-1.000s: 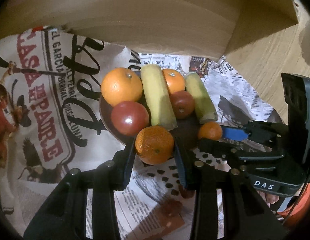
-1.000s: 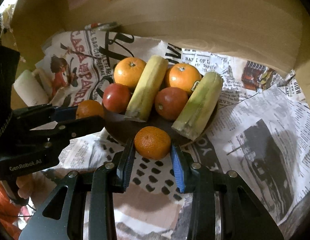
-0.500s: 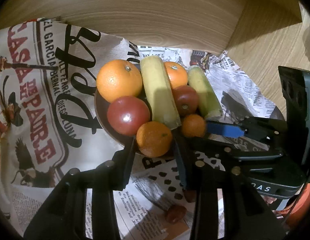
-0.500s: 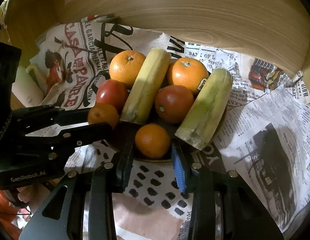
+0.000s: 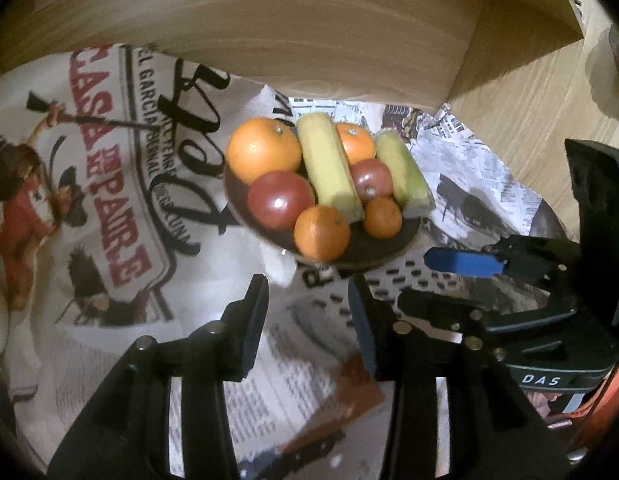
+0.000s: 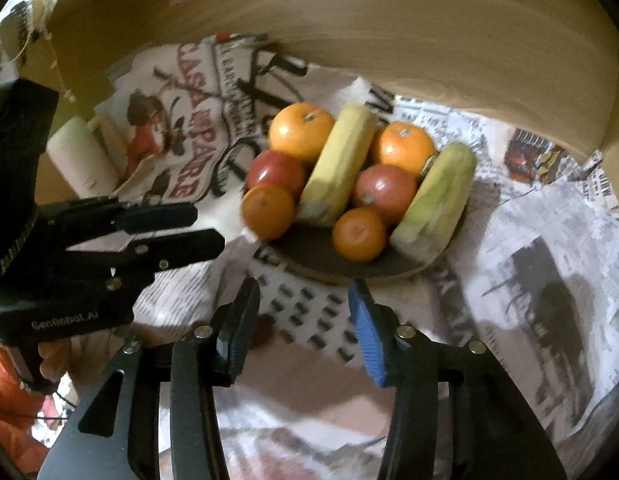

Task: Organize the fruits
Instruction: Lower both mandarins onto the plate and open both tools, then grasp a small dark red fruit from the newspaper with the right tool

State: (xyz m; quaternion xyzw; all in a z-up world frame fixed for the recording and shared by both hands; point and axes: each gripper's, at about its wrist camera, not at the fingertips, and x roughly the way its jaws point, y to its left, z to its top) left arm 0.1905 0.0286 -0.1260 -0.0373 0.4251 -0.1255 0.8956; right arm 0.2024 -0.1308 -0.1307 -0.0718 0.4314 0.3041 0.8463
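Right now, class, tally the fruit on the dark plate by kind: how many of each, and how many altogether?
Large oranges: 2
Small mandarins: 2
Red apples: 2
Yellow-green banana pieces: 2
Total on the plate: 8

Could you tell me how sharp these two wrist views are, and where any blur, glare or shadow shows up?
Left wrist view: the fruit on the dark plate is fairly sharp, with a glare spot on the near tomato; the newspaper near the left gripper is smeared. Right wrist view: softer overall, the print blurred; the right gripper stands open, and a dark shadow lies on the paper at right.
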